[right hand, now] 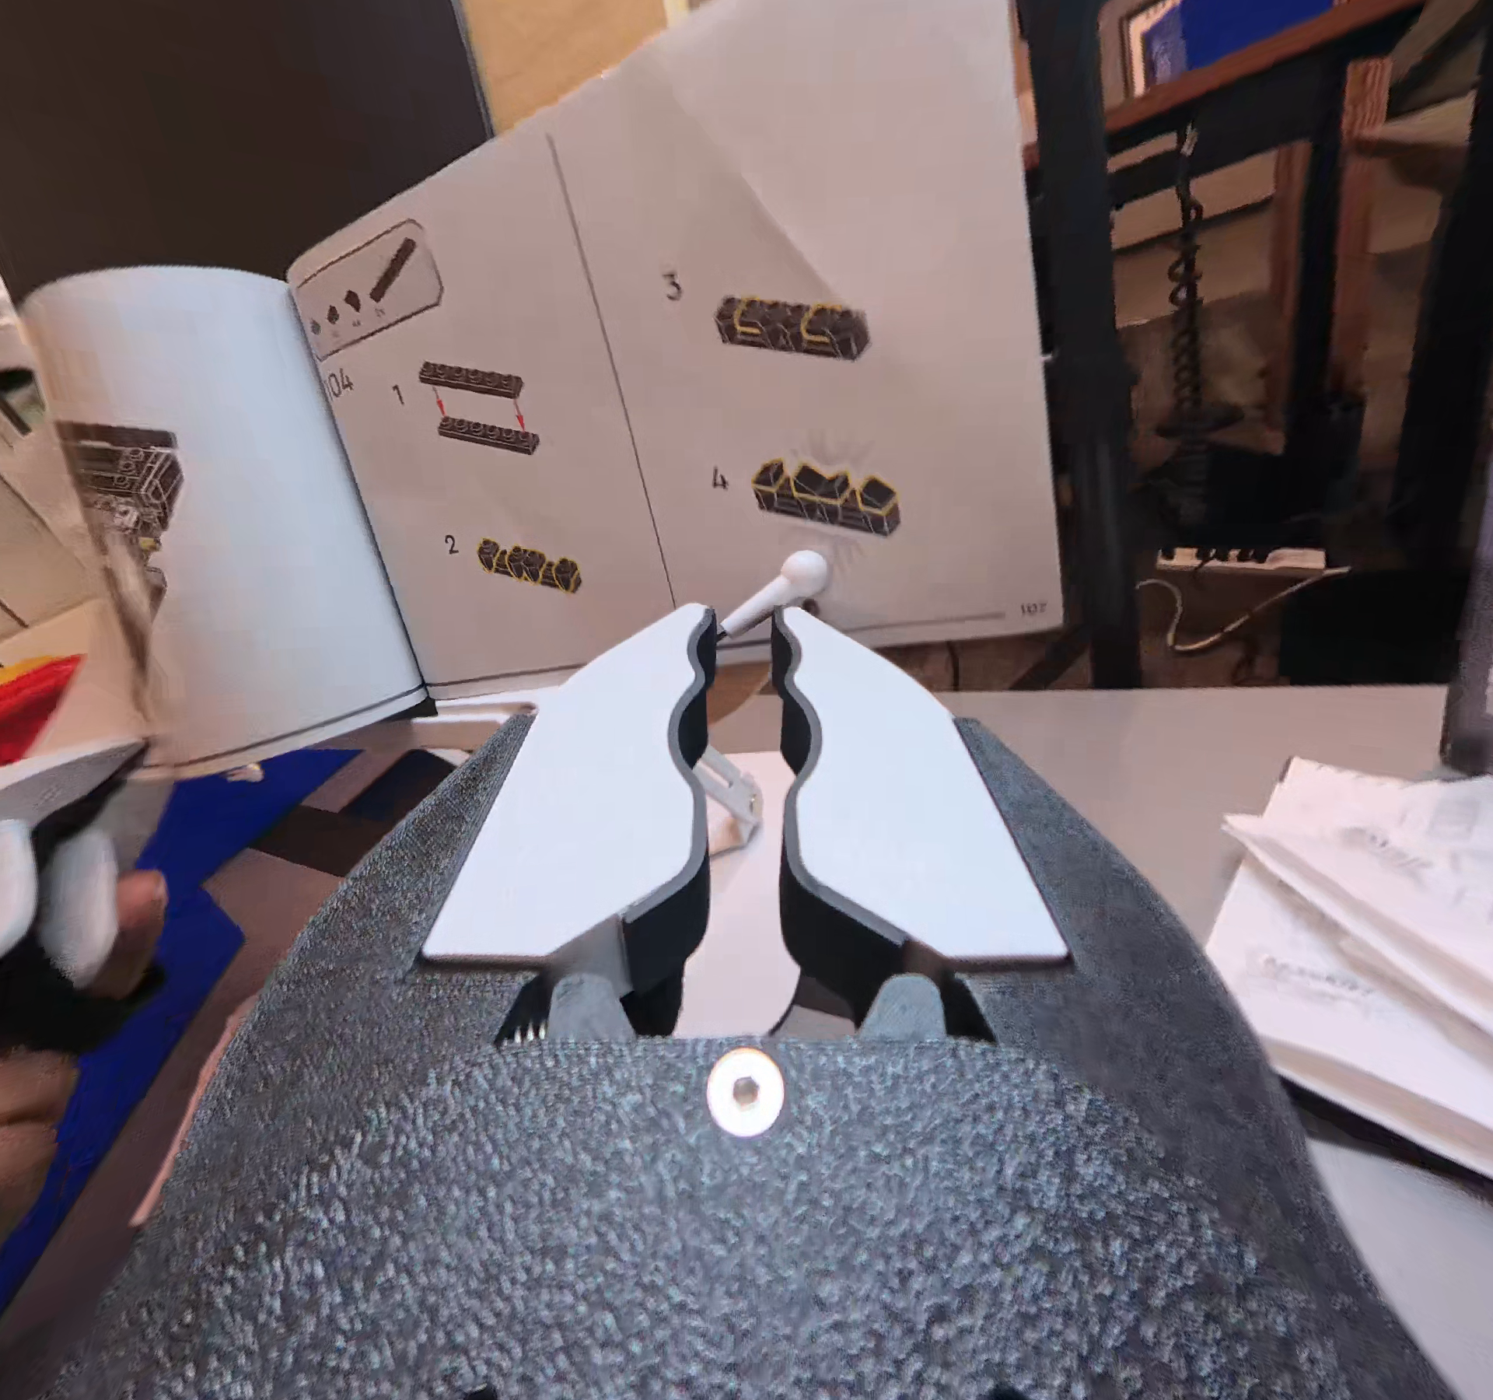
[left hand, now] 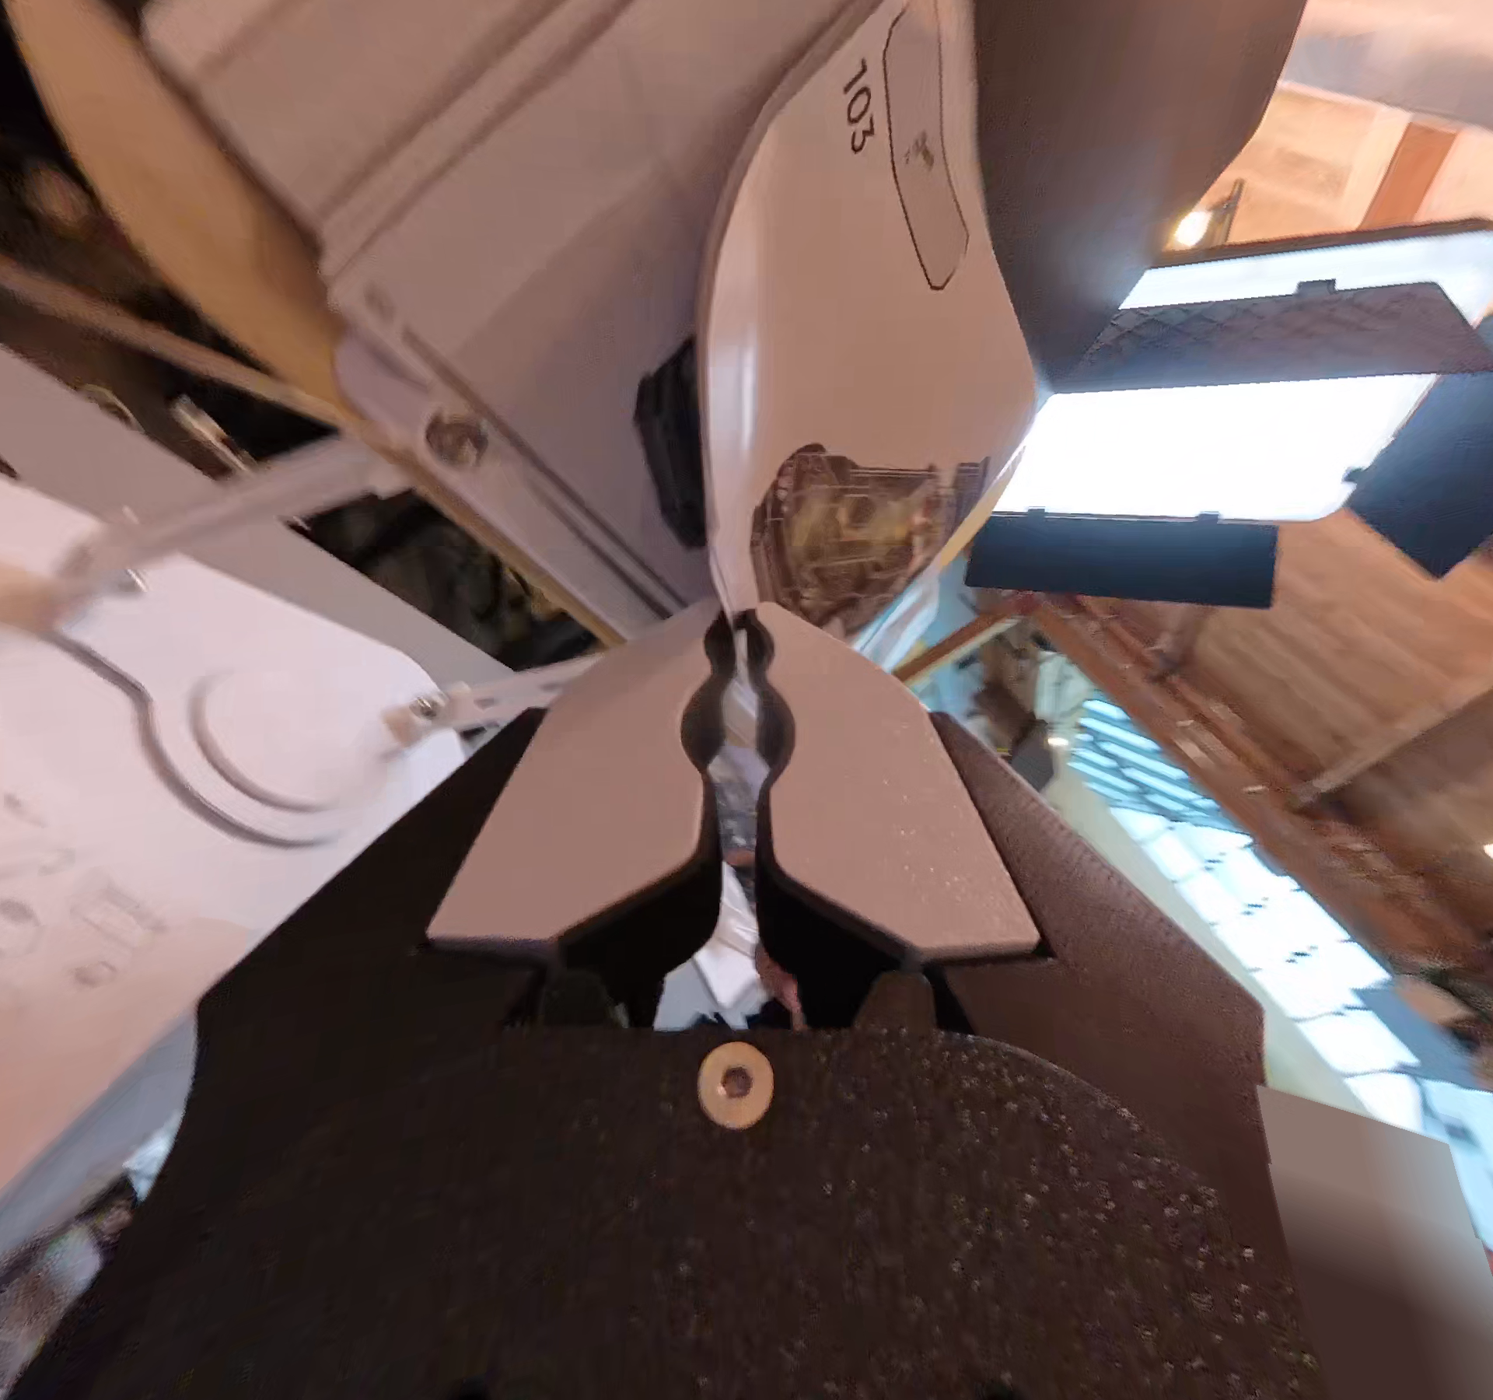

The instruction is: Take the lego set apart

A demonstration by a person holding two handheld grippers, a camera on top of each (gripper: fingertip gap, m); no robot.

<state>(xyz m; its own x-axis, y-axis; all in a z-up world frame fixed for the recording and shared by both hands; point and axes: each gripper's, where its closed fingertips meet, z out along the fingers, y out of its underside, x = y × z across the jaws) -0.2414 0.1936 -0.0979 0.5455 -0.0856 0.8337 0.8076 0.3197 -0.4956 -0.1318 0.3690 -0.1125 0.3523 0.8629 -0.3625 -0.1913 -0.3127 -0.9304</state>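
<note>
An open instruction booklet (right hand: pixel 767 311) stands upright on a white stand (right hand: pixel 731 795) on the table. My left gripper (left hand: pixel 739 626) is shut on the lower edge of one booklet page (left hand: pixel 848 351), which curls up and away from the tips. In the right wrist view that curled page (right hand: pixel 226 472) is on the left, and the left gripper (right hand: pixel 48 876) shows blurred at the left edge with a hand. My right gripper (right hand: pixel 743 626) is open by a narrow gap and empty, just in front of the stand's white ball-tipped page-holder arm (right hand: pixel 800 573). No lego model is in view.
A stack of loose papers (right hand: pixel 1333 957) lies on the grey table (right hand: pixel 1131 755) at the right. A blue mat (right hand: pixel 202 836) and a red piece (right hand: pixel 32 698) lie at the left. A black shelf frame (right hand: pixel 1074 311) stands behind. A bright light panel (left hand: pixel 1212 440) hangs overhead. The gap from one gripper's tips to the other's is roughly 20 centimetres.
</note>
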